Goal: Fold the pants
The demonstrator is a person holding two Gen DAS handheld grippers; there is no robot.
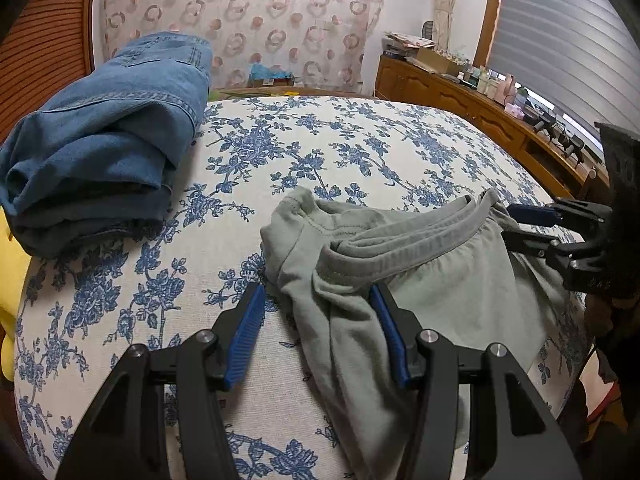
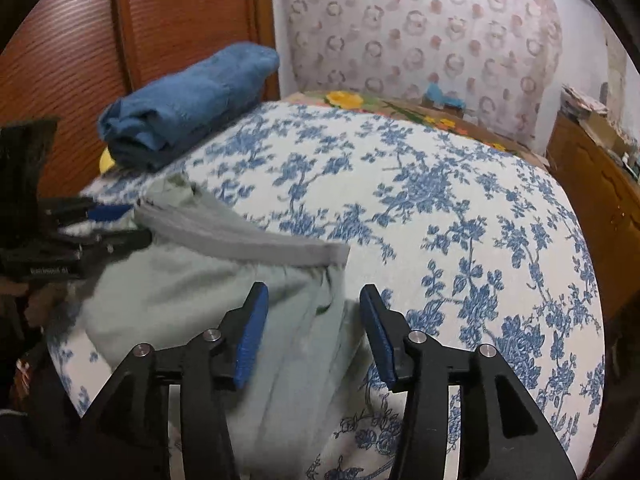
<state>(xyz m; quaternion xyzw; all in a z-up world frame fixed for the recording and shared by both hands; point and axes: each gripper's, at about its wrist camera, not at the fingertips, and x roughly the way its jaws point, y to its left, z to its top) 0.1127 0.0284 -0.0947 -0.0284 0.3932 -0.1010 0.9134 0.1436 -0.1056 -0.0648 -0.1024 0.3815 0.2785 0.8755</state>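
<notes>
Green pants near the bed edge look soft and floppy, so grab the thick waistband; left gripper and right gripper both released

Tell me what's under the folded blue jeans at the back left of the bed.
The folded blue jeans lie on the floral bedspread. A bit of something yellow pokes out beneath them near the wooden headboard. The rest of it is covered.
</notes>
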